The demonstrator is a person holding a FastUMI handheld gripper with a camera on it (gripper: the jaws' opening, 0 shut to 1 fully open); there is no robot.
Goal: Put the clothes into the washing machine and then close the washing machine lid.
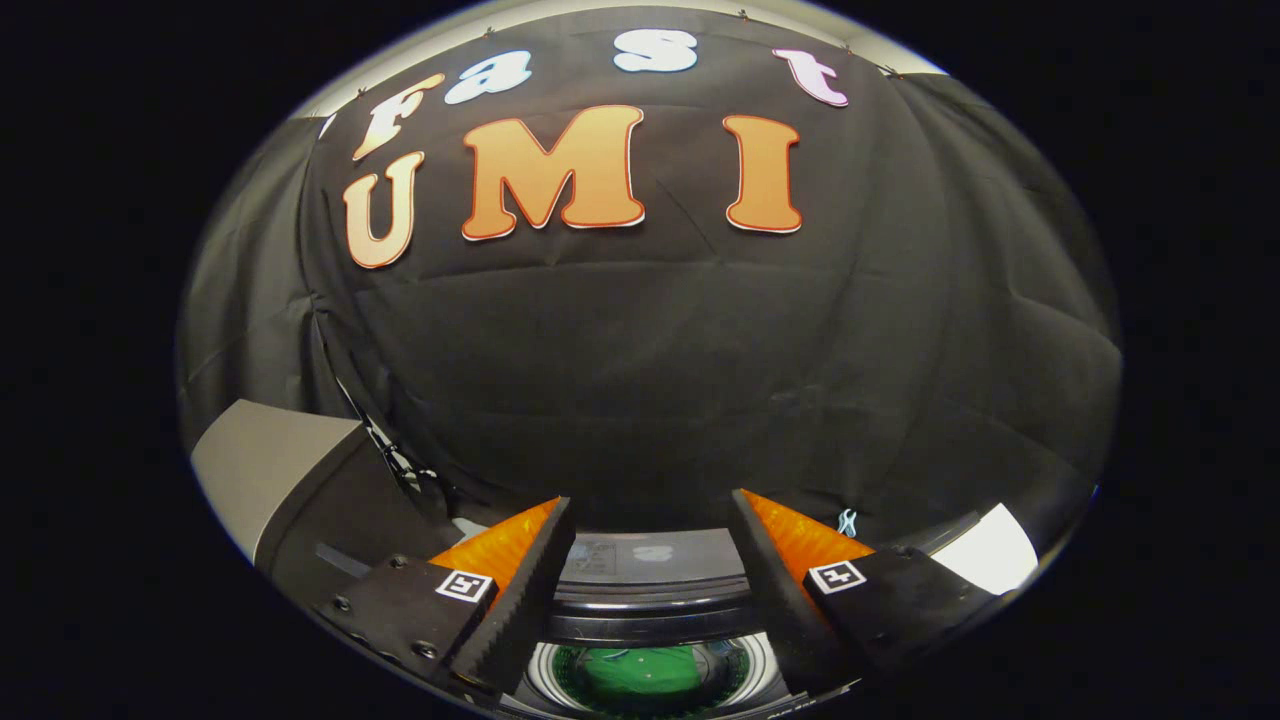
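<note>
Gripper (650, 520): fingers spread wide, holding nothing, poised above the machine. Washing machine (650, 600): top-loader, lid open, dark rear panel between the fingers. Drum (545, 670): round opening low between the fingers. Green garment (640, 672): lying inside the drum.

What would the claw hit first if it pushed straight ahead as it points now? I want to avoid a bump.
Probably the black cloth wall: the open, empty claw points over the washing machine, above the green clothes in its drum. Depth is unclear.
</note>
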